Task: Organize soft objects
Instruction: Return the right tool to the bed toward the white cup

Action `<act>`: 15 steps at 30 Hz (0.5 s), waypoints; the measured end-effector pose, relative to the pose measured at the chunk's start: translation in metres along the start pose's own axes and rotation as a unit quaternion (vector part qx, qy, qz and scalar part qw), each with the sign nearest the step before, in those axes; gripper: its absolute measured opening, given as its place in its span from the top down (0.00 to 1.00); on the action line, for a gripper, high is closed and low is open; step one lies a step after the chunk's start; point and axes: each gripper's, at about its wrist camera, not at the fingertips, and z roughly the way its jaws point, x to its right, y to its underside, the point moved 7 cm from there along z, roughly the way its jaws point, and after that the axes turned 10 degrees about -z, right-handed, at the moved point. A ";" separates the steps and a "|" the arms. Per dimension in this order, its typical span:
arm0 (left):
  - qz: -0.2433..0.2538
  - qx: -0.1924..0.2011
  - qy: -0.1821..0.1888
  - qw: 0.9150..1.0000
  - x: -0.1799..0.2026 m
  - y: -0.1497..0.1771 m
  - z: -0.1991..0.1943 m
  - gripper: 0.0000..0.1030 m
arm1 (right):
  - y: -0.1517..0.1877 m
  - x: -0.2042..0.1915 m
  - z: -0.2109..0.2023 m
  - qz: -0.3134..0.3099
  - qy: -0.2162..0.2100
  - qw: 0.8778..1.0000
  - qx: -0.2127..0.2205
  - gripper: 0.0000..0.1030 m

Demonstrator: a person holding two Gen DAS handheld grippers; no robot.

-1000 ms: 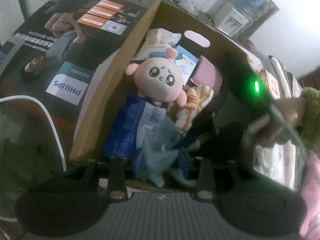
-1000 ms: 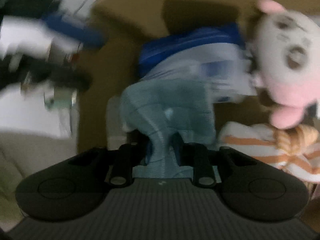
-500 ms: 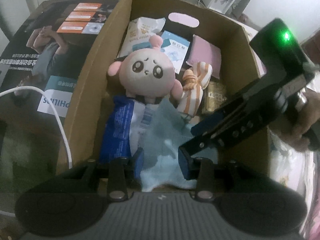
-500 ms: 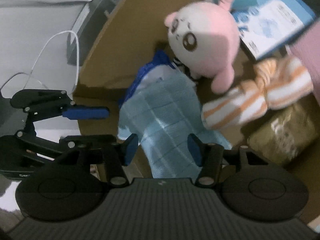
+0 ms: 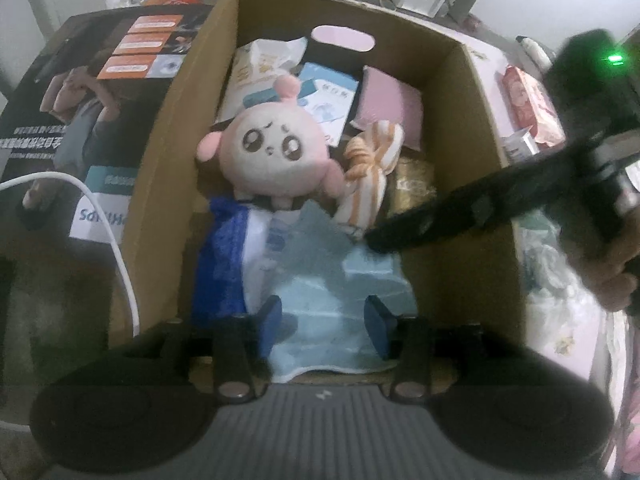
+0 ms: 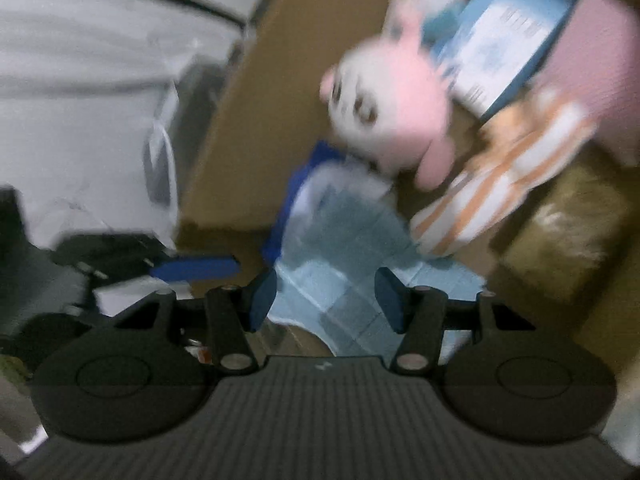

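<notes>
You are letting the light blue cloth (image 5: 340, 292) settle in the cardboard box (image 5: 476, 128) beside the plush doll (image 5: 272, 156), your left gripper (image 5: 324, 320) opening around it, your right gripper (image 6: 326, 294) gaping empty, with more items apparently waiting outside.

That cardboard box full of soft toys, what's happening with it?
A person holds a two-finger gripper in each hand over the cardboard box. The light blue cloth now lies inside, below the pink plush doll. The left gripper is opening around the cloth's near edge; the right gripper is open above it.
</notes>
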 end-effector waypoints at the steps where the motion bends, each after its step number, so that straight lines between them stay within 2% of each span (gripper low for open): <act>1: 0.001 0.000 0.002 1.000 0.004 -0.001 0.001 0.53 | 0.000 0.003 -0.016 0.010 0.002 1.000 0.022 0.47; 3: 0.004 0.000 0.008 1.000 0.013 -0.003 0.003 0.50 | 0.000 0.010 -0.050 0.034 0.004 0.997 0.069 0.46; 5: 0.009 0.001 0.014 1.000 0.026 -0.004 0.005 0.49 | 0.005 0.020 -0.081 0.062 0.007 0.990 0.123 0.41; 7: 0.010 0.008 0.020 1.000 0.039 -0.007 0.007 0.47 | 0.017 0.034 -0.116 0.095 0.007 0.979 0.178 0.24; 8: 0.008 0.015 0.023 1.000 0.046 -0.010 0.008 0.47 | 0.026 0.038 -0.123 0.108 0.011 0.974 0.197 0.21; 12: -0.007 0.039 0.055 0.998 0.085 -0.023 0.008 0.47 | 0.067 0.051 -0.157 0.174 -0.002 0.949 0.264 0.20; 15: 0.010 0.055 0.078 0.995 0.125 -0.033 0.008 0.46 | 0.099 0.064 -0.183 0.211 0.002 0.926 0.314 0.20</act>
